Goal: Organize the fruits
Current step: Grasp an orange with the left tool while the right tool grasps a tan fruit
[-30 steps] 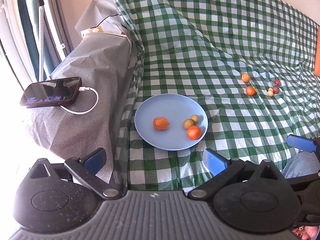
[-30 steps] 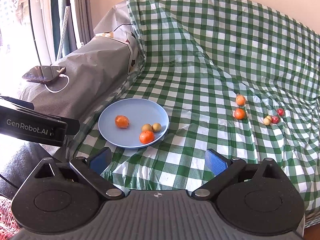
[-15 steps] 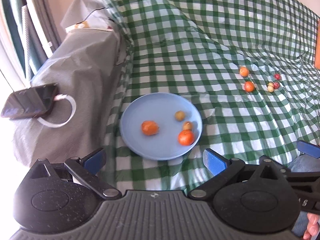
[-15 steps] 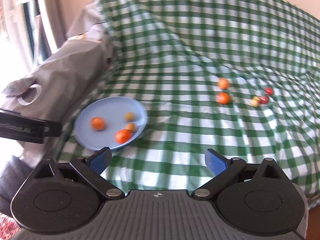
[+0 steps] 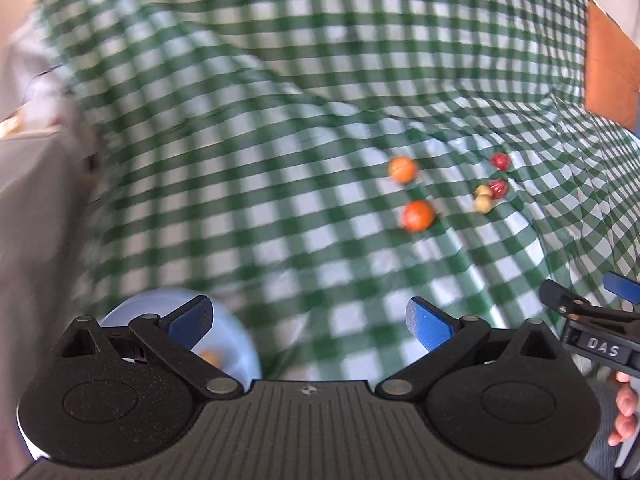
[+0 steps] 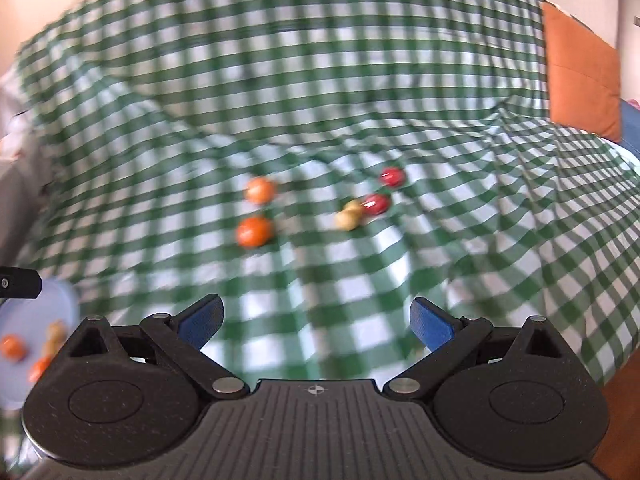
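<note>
Orange, red and pale yellow fruits (image 6: 255,231), round, blurred, on checked cloth (image 6: 360,80)

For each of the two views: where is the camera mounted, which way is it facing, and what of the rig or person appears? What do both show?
Left wrist: on the left gripper, looking forward over the checked cloth; its own open jaws, the right gripper and a hand show.
Right wrist: on the right gripper, facing the same way; its open jaws and the left gripper's tip show.
Shared: loose fruits, blue plate, orange cushion.
</note>
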